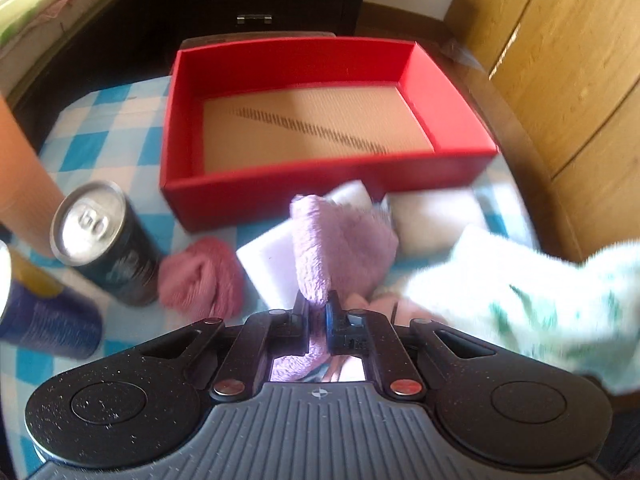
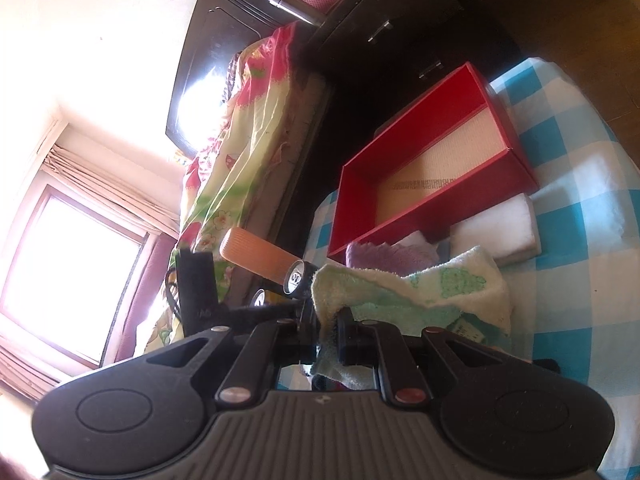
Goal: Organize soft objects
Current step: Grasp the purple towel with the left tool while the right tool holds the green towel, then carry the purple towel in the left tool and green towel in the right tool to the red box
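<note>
- Standing at far left on checked cloth (image 1: 100, 148): blue can (image 1: 48, 320), dark can (image 1: 106, 244).
- Lying just right of dark can: pink knit piece (image 1: 204, 276), beside white sponge (image 1: 268, 264).
- Pinching lilac towel (image 1: 340, 248) in closed left gripper (image 1: 319, 308), just in front of red box (image 1: 280, 196).
- Sitting empty behind the pile: red box, cardboard floor showing.
- Clamping green-print towel (image 2: 420, 292) in closed right gripper (image 2: 329, 320), draped right of lilac towel.
</note>
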### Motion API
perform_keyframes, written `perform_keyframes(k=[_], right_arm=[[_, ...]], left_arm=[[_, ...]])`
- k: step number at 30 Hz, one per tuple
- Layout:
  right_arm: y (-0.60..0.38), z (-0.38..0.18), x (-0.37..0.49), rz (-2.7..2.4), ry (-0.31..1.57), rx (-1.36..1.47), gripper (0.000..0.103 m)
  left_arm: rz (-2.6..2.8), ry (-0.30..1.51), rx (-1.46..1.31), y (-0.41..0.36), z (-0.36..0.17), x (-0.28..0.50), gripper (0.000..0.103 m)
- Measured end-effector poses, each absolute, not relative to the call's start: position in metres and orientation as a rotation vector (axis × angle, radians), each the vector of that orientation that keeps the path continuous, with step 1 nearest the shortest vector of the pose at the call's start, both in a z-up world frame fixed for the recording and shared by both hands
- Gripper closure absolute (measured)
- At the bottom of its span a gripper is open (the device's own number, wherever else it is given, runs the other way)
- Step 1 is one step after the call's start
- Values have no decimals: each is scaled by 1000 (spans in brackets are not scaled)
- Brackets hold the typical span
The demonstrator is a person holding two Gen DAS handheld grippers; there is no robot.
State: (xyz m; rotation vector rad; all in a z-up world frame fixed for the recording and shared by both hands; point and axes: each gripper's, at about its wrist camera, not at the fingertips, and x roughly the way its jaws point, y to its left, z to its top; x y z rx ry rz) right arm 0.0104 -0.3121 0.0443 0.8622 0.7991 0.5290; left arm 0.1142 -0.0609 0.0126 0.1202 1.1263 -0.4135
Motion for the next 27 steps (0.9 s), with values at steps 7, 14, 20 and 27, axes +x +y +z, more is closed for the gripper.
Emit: perform_keyframes(k=[7, 14, 20, 27], right_arm=[[-301, 49, 10, 544, 801, 846, 103], [-286, 49, 25, 578, 832, 808, 103], [-299, 47, 21, 528, 826, 823, 103], [-296, 69, 11, 501, 751, 825, 103]], left_arm=[[-360, 1130, 125, -62, 0, 126, 53], [-313, 1150, 63, -61, -19, 158, 52], [-373, 1114, -62, -48, -2, 146, 83], [-481, 1043, -186, -44, 35, 113, 90]])
